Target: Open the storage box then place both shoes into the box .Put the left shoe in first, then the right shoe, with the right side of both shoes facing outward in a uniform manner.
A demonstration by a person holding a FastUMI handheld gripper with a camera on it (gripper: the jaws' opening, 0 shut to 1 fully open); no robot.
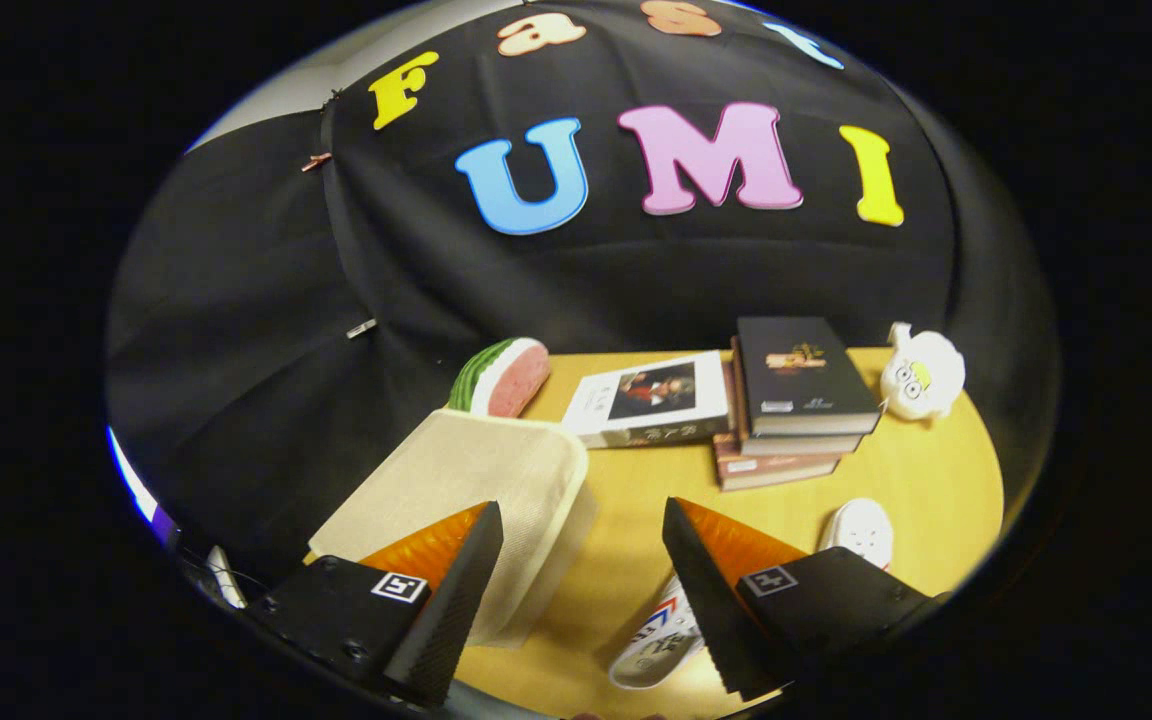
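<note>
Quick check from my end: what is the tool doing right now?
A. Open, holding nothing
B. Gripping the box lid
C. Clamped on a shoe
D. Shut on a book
A: the tool stands open with bare table between its fingers; the beige storage box lies closed by one finger, a white shoe by the other.

The tool (581,545) stands with fingers apart, gripping nothing; its right finger covers the middle of the white shoe (658,640) on the bench (921,480), leaving only toe and heel showing. The left finger hides the near corner of the beige storage box (466,470). The box screens the lower part of the watermelon-slice toy (508,375). Book titles are too small to tell.
</note>
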